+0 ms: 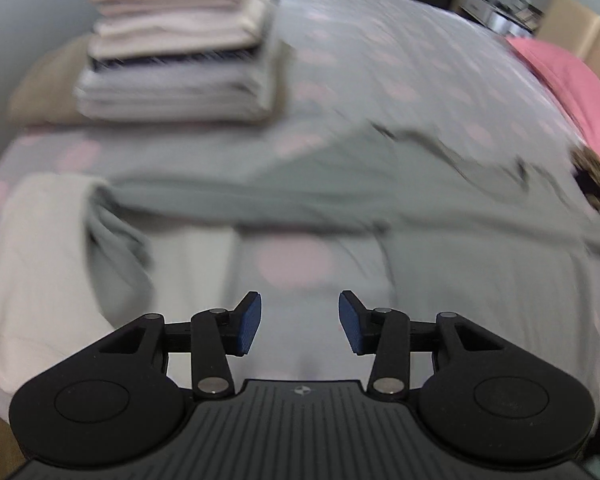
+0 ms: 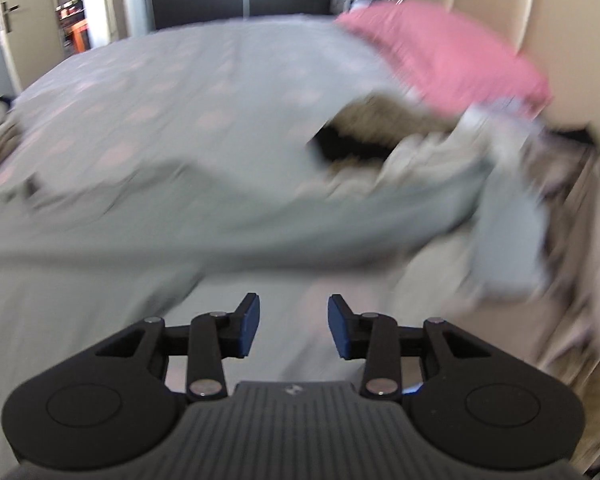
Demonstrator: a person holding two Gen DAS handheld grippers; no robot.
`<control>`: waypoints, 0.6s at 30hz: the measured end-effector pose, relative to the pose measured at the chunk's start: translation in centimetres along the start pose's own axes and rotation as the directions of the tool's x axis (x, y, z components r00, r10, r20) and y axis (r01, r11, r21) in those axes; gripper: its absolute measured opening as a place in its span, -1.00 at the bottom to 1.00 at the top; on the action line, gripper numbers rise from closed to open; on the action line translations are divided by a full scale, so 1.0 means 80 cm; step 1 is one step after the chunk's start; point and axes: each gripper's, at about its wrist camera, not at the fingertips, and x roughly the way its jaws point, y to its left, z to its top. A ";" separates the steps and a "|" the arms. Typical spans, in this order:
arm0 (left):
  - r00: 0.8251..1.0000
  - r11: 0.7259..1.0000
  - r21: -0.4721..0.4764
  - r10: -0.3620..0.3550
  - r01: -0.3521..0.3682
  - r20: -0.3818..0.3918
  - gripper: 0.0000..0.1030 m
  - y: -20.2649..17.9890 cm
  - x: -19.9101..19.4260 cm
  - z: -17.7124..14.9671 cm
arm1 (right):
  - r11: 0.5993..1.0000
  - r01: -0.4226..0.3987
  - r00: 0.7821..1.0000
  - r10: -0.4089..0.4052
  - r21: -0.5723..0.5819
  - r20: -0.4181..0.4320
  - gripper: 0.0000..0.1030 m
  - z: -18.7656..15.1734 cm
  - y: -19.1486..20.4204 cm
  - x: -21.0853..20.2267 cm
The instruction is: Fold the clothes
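Observation:
A pale grey-green garment (image 1: 300,184) lies spread across the bed, blurred by motion; the right wrist view shows the same garment (image 2: 220,208) stretching left to right. My left gripper (image 1: 300,322) hovers above the bedcover just short of the garment's near edge, open with nothing between its blue pads (image 1: 249,324). My right gripper (image 2: 293,326) is likewise open and empty, short of the garment's near edge. A stack of folded clothes (image 1: 180,44) stands at the far left of the bed.
The bed has a grey cover with pink dots (image 1: 380,64). A pink pillow (image 2: 440,52) lies by the beige headboard (image 2: 560,20). A heap of unfolded laundry (image 2: 540,200) sits at the right. A cream cloth (image 1: 40,260) lies near left.

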 end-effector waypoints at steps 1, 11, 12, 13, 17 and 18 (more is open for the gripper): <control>0.999 0.999 0.024 -0.033 0.033 -0.031 -0.21 -0.011 0.004 -0.015 | 1.000 -0.027 0.999 0.027 -0.001 -0.030 -0.20 -0.014 0.009 0.001; 0.950 0.966 0.197 -0.104 0.167 -0.295 -0.21 -0.091 0.043 -0.130 | 0.978 -0.196 0.948 0.171 -0.068 -0.270 -0.20 -0.122 0.066 -0.006; 0.947 0.964 0.206 -0.099 0.168 -0.307 -0.21 -0.094 0.043 -0.138 | 0.975 -0.209 0.940 0.180 -0.075 -0.289 -0.20 -0.130 0.069 -0.008; 0.944 0.964 0.210 -0.094 0.166 -0.317 -0.21 -0.096 0.044 -0.144 | 0.972 -0.222 0.933 0.187 -0.081 -0.308 -0.20 -0.137 0.072 -0.010; 0.933 0.968 0.204 -0.068 0.148 -0.353 -0.21 -0.096 0.047 -0.159 | 0.965 -0.257 0.899 0.216 -0.059 -0.382 -0.19 -0.159 0.075 -0.010; 0.931 0.969 0.204 -0.059 0.141 -0.360 -0.21 -0.095 0.048 -0.161 | 0.963 -0.262 0.891 0.218 -0.060 -0.399 -0.19 -0.164 0.076 -0.010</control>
